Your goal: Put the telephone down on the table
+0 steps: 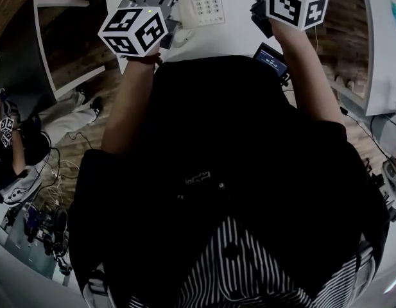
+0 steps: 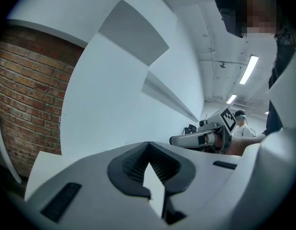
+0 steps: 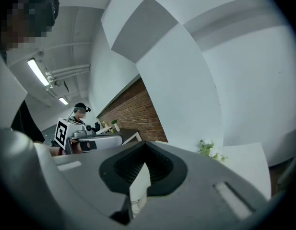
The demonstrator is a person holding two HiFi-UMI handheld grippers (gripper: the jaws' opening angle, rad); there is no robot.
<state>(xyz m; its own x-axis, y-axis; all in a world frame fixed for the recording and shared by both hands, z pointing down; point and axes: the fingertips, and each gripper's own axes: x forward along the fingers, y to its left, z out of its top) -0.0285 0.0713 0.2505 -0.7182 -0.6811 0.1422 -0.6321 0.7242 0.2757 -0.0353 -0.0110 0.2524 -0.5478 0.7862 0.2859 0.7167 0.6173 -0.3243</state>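
**Both grippers closed and empty, telephone lying on the table**

Grey plastic jaws fill the bottom of each gripper view. The left gripper [image 2: 155, 190] has its two ribbed pads pressed together with nothing between them. The right gripper [image 3: 138, 188] is the same: fully closed and holding nothing. Both gripper views look out at white walls, a brick wall and ceiling lamps, so neither gripper points at the table.

In the head view, the white push-button telephone [image 1: 206, 2] lies flat on the white table [image 1: 242, 31]. It is between the two grippers, to the right of the left one and to the left of the right one, and neither touches it. A small white rounded object [image 1: 181, 37] sits just beside the left gripper's marker cube; I cannot tell what it is. A dark device with a lit screen [image 1: 273, 60] is near the right gripper, on the side toward the person.

As I judge it, the putting down is already done, and the step in hand is only to keep clear. To do this well, both grippers should stay apart from the telephone and not brush the dark device. If the telephone must be corrected, the gripper should first tilt down until its own view shows the telephone, and open its jaws before it approaches.
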